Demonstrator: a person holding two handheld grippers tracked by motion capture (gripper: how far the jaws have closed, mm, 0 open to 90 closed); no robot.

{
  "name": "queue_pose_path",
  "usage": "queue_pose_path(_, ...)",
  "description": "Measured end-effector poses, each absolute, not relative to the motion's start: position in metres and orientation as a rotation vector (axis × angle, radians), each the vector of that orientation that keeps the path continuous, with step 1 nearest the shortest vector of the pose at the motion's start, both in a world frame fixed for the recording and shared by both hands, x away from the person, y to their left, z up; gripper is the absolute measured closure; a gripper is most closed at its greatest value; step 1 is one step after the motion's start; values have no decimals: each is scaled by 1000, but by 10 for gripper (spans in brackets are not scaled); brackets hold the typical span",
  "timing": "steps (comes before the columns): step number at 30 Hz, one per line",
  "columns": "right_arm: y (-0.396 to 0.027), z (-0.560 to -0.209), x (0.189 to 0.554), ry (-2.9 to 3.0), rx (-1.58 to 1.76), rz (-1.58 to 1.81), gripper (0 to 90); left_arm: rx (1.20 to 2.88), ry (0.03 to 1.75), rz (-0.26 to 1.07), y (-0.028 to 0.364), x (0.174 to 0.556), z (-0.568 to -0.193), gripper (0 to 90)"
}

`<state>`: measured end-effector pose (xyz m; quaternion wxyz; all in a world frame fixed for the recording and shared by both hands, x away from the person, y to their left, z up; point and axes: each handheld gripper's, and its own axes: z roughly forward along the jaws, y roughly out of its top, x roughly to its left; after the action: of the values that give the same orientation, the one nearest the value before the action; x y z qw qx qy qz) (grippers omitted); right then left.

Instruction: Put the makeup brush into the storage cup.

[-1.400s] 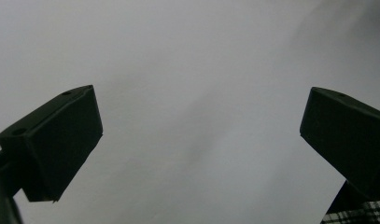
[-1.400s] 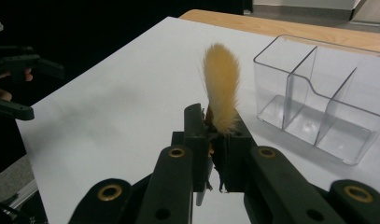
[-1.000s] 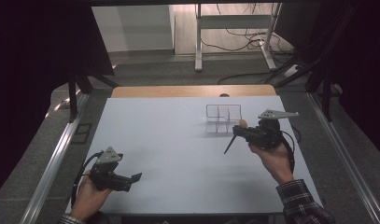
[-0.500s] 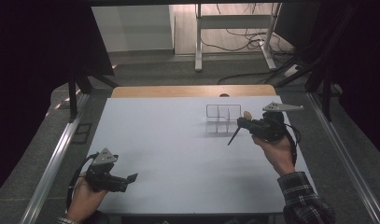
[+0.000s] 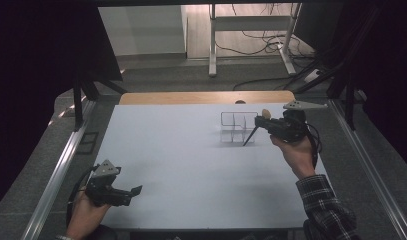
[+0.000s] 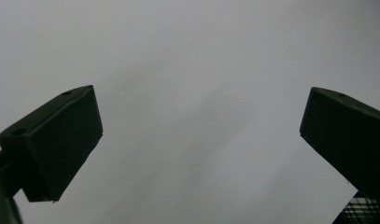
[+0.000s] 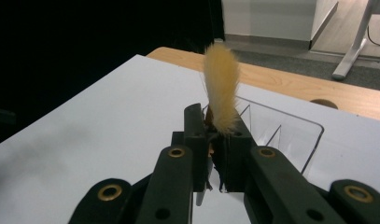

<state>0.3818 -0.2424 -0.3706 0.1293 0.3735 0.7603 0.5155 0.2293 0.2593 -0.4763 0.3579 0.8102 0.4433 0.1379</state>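
Since the earlier frame the right tongs, clamped on a black-handled brush with tan bristles, have lifted beside the clear plastic divided organiser; lower handle-first into a compartment just ahead, left tongs wide.

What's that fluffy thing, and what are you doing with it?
A person is working at a white table with a gripper in each hand. The right gripper is shut on a brush with soft tan bristles, bristles pointing up and its dark handle slanting down toward the table. It is held beside a clear plastic organizer with dividers. The brush is not in it yet. The left gripper sits open near the table's front edge, holding nothing.
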Motion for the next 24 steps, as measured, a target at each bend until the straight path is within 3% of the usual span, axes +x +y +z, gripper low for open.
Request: queue_pose_path(24,-224,-350,408,2154,1051,1540,840,2092,1171,344,270,224,-479,0)
